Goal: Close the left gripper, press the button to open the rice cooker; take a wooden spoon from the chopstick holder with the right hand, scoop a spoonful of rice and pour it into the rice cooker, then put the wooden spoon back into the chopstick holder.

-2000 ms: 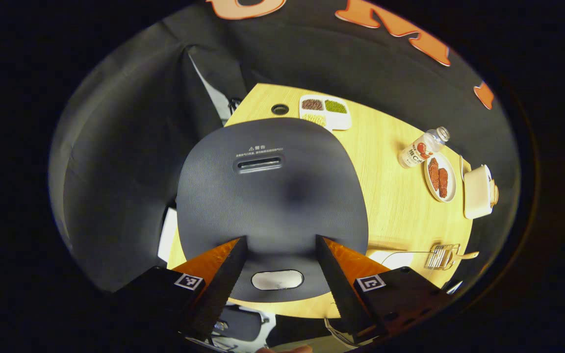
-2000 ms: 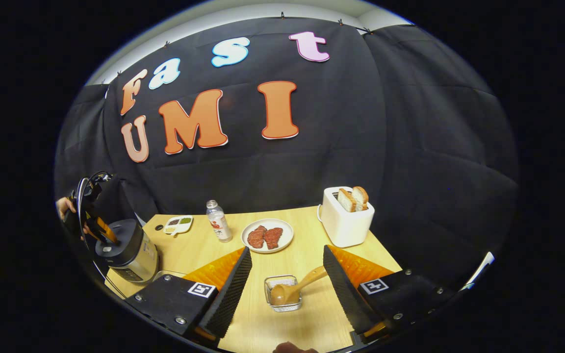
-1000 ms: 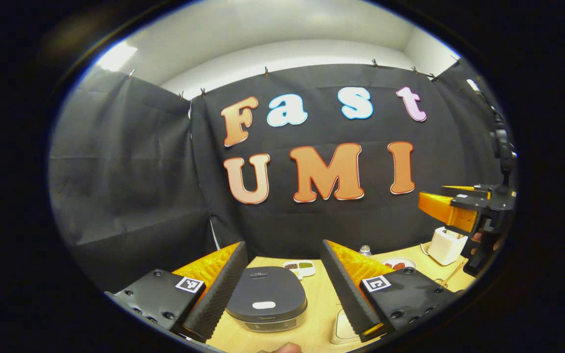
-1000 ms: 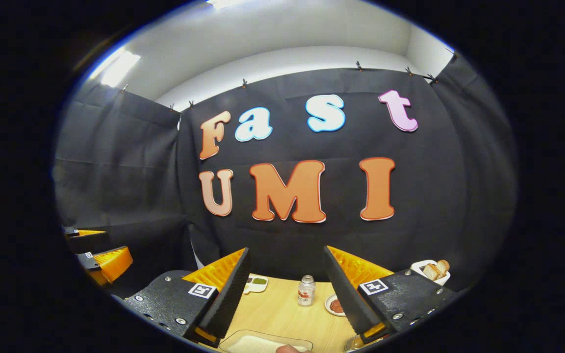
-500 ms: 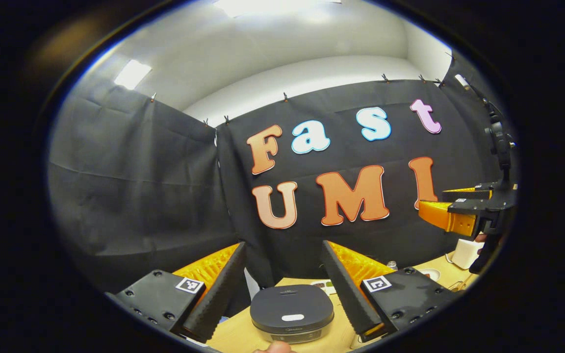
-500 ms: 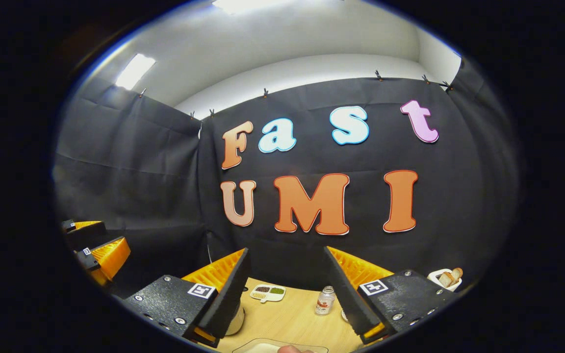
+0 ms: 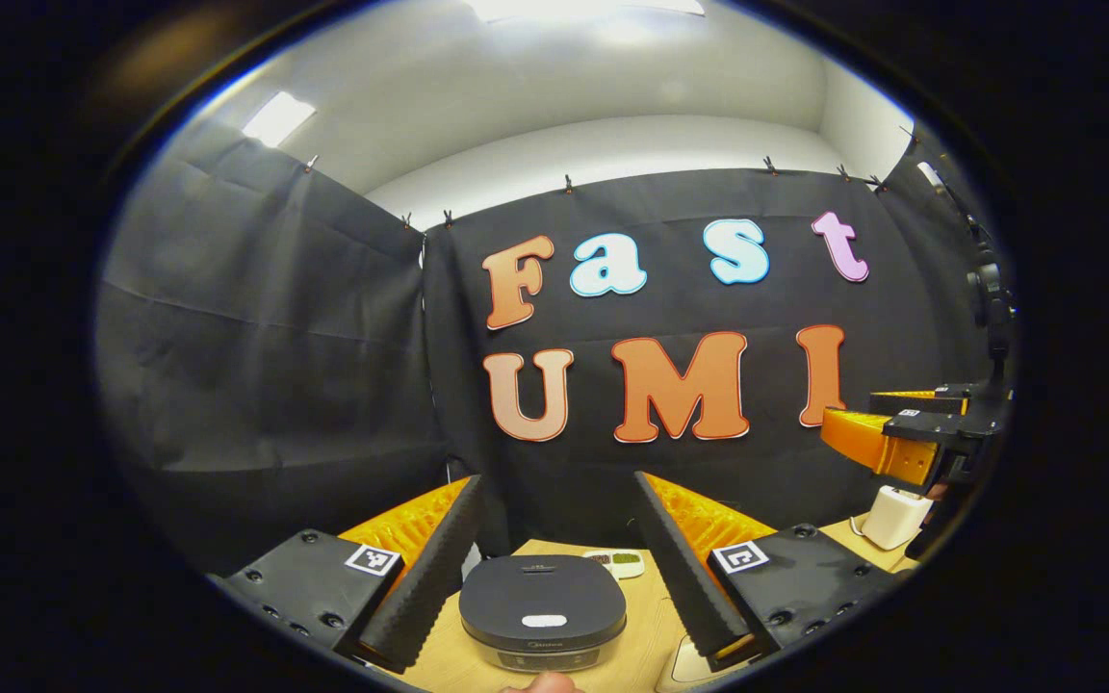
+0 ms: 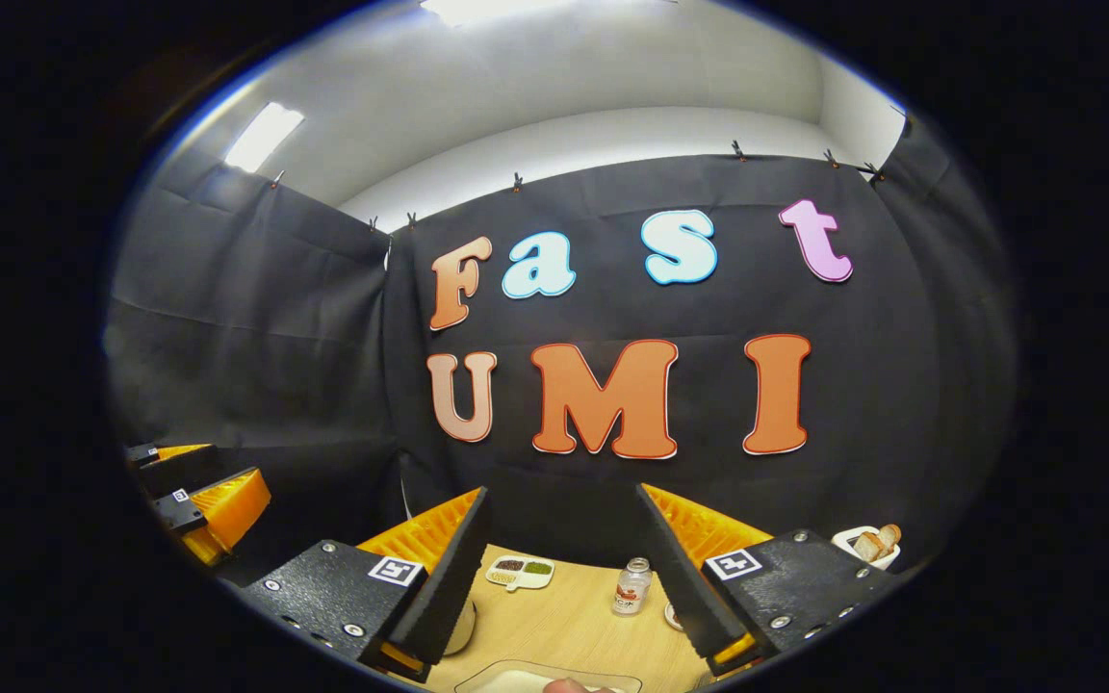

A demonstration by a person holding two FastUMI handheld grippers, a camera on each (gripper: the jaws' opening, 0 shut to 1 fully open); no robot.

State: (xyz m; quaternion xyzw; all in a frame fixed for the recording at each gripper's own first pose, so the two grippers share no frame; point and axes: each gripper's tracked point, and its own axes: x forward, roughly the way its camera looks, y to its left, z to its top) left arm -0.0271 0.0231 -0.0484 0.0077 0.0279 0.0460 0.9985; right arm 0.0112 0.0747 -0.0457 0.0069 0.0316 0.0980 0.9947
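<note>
I hold both grippers raised and level, facing the booth wall. The left gripper [image 7: 554, 568] has its jaws spread wide, gripping nothing; the rice cooker [image 7: 543, 611] sits with lid down on the table [image 7: 646, 626] below it. The right gripper [image 8: 559, 573] is also released

Bright ceiling glare, fisheye-warped edges
</note>
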